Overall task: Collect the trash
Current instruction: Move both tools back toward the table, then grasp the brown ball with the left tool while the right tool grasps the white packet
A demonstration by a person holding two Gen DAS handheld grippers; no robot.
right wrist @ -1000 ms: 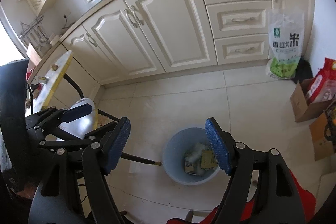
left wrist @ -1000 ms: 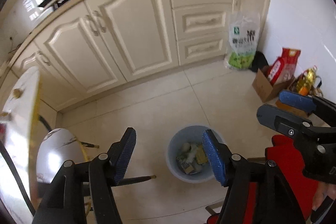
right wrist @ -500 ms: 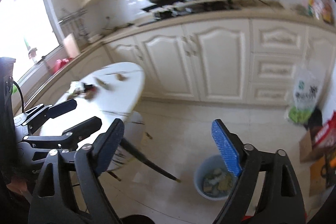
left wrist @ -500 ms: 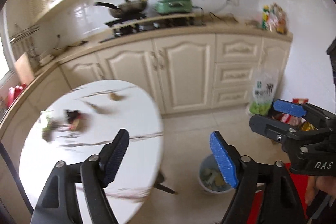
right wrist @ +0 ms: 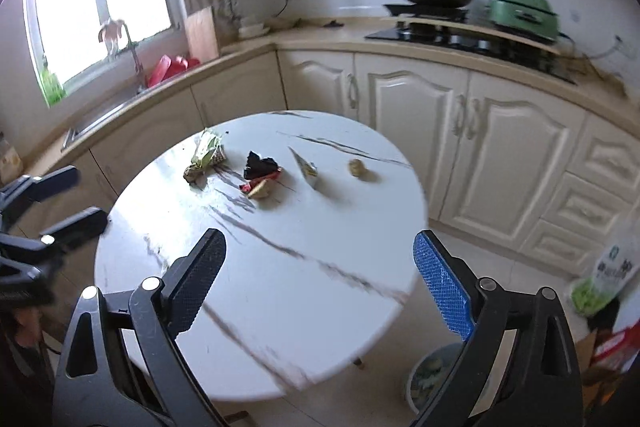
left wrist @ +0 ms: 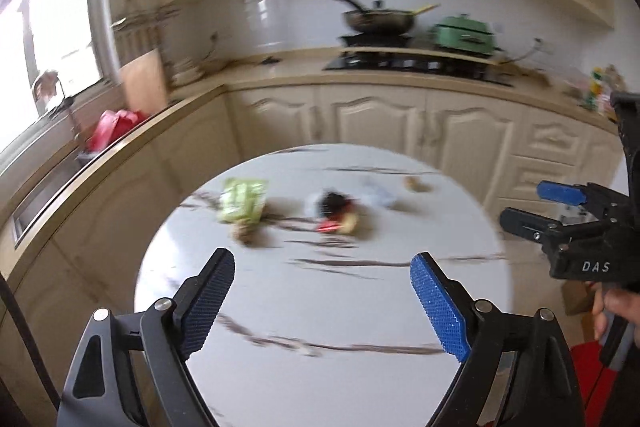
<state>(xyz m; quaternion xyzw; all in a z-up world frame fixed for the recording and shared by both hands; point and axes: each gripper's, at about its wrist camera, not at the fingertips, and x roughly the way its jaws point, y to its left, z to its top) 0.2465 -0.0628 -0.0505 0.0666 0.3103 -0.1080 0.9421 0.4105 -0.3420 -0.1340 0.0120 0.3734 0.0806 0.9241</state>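
Trash lies on the far half of a round white marble table (left wrist: 320, 307) (right wrist: 280, 267): a green wrapper (left wrist: 242, 201) (right wrist: 208, 149), a black and red wrapper (left wrist: 334, 211) (right wrist: 260, 167), a pale folded piece (left wrist: 378, 195) (right wrist: 306, 169) and a small brown lump (left wrist: 416, 184) (right wrist: 358, 167). My left gripper (left wrist: 324, 303) hangs over the near half of the table, jaws opening, nothing between them. My right gripper (right wrist: 320, 283) is likewise opening and empty, over the table's near right part. A pale blue bin (right wrist: 432, 375) with scraps stands on the floor by the table's right edge.
Cream cabinets (right wrist: 420, 131) wrap around behind the table, with a stove, a wok (left wrist: 378, 19) and a green pot (right wrist: 524, 13) on the counter. A sink and window are at the left. A rice bag (right wrist: 608, 279) and boxes sit on the floor at right.
Both views have swung up and left from the bin on the floor to the tabletop with its trash. Both pairs of jaws stand wider apart than before.
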